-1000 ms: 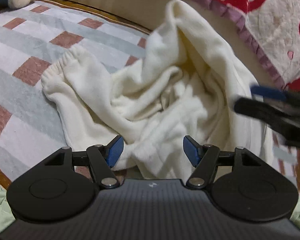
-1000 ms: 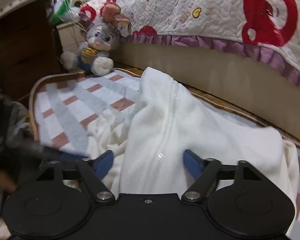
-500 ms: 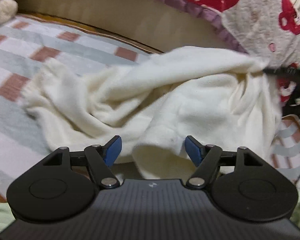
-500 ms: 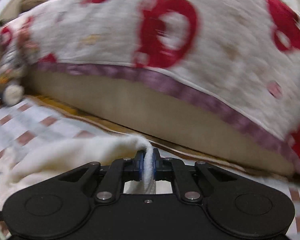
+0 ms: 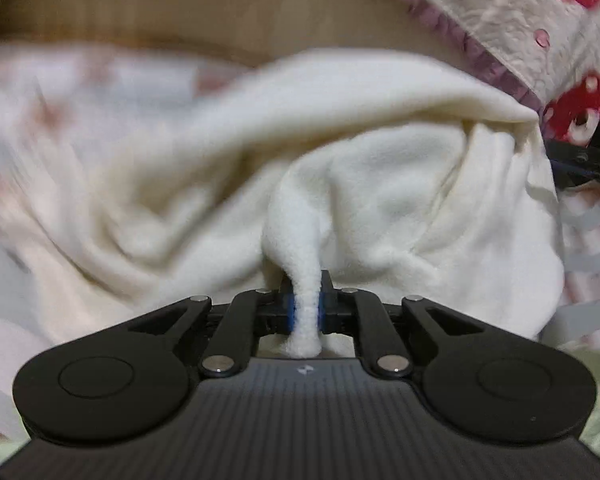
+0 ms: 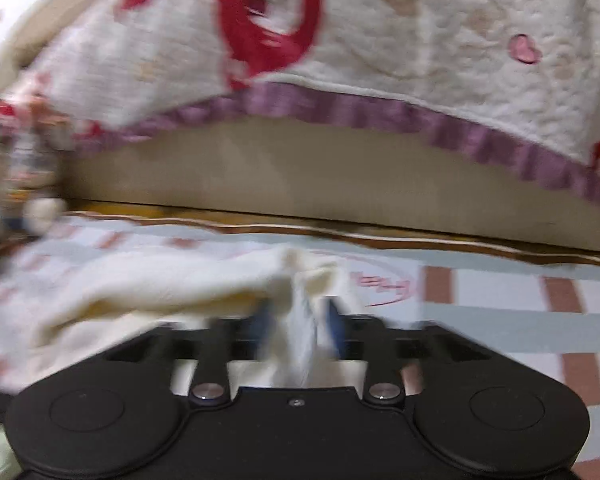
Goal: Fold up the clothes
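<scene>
With the left hand-held gripper pinching a thin fleece ridge of the cream garment bunched on the striped bed cover, and the blurred right hand-held gripper apparently part-spread around another fold, uneven pulling could slip either hold.

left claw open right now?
No, the left claw is shut on a pinch of the white fleece.
</scene>
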A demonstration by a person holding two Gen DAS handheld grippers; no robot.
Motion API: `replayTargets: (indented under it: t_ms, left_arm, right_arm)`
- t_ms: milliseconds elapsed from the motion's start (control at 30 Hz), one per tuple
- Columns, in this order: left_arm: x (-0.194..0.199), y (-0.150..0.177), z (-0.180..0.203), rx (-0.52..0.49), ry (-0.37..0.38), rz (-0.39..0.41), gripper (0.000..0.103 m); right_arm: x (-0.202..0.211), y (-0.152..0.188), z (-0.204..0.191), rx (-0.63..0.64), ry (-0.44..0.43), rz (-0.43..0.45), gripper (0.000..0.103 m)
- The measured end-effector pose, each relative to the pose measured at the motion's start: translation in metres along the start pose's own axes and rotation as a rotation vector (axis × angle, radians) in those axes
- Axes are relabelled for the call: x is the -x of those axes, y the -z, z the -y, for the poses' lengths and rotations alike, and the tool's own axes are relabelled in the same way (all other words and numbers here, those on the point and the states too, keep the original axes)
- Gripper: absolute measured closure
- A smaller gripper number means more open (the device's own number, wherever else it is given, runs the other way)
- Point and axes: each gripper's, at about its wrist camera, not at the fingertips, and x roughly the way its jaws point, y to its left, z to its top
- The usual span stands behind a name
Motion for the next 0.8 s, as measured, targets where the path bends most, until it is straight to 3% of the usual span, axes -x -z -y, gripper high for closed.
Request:
replayTargets:
  t_ms: [67,233,367,433,567,667,800]
  left_arm:
    - [0.030,-0.005,0.011,-0.073,-0.055,0.114,0.094]
    - [0.083,-0.027,0.017,-0.121,-0.179,0.338,0.094]
    - [0.122,-0.038,0.030,-0.203,-0.306,0.508,0.094]
    - [0.144,-0.044,0.037,-0.209,-0.315,0.572,0.094]
    - [0.177,-0.056,0.041,-0.195,-0.317,0.640,0.094]
    - [0.191,-0.062,0.036,-0.151,-0.320,0.668,0.094]
    - [0.208,-0.070,0.030,-0.079,-0.276,0.685,0.094]
  right_arm:
    - [0.016,0.013,-0.001,0.014,-0.020,-0.035,0.036]
    - [0.041,0.057,-0.006,0.039,-0.044,-0.188,0.036]
    - [0.041,0.095,-0.025,0.131,-0.019,-0.236,0.034]
    - [0.037,0.104,-0.036,0.162,-0.038,-0.247,0.034]
    - [0.033,0.107,-0.054,0.154,-0.129,-0.228,0.028]
    - [0.031,0.110,-0.079,0.212,-0.264,-0.254,0.028]
    - [0.009,0.116,-0.113,0.230,-0.329,-0.264,0.026]
